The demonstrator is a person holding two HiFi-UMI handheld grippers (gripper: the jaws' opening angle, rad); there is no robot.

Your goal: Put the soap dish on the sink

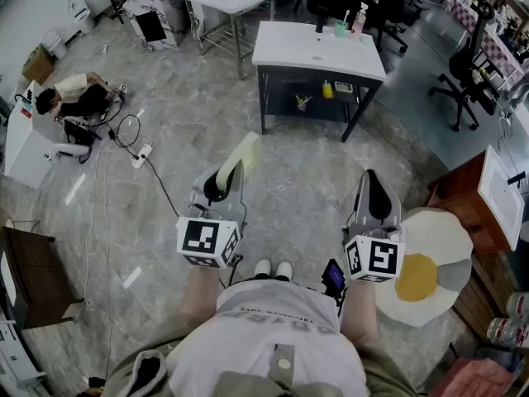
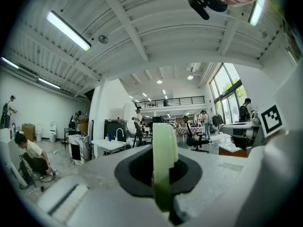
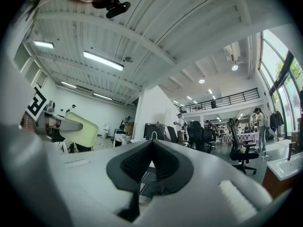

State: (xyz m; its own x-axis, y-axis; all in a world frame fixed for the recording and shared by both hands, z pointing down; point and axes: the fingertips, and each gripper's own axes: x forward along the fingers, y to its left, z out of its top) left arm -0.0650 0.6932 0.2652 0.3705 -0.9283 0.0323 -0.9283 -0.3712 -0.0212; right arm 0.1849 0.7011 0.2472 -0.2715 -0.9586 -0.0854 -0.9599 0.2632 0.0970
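While held level, left fingers (image 1: 234, 192) pinch the soap dish (image 1: 243, 156), right fingers (image 1: 382, 202) pressed together.

- Left gripper (image 1: 234, 172): pale grey moulded shell with a black rubber jaw lining.
- Left marker cube (image 1: 207, 242): white faces, each bearing a black square code.
- Right gripper (image 1: 371, 179): same grey shell, with black ribbed pads (image 3: 137, 162).
- Right marker cube (image 1: 376, 257): white faces with black square codes.
- Clothing: white T-shirt (image 1: 264, 337) with one line of small dark print, olive-khaki trousers (image 1: 393, 375), and white shoes (image 1: 273, 269).
- Headgear: black head camera (image 3: 116, 7).
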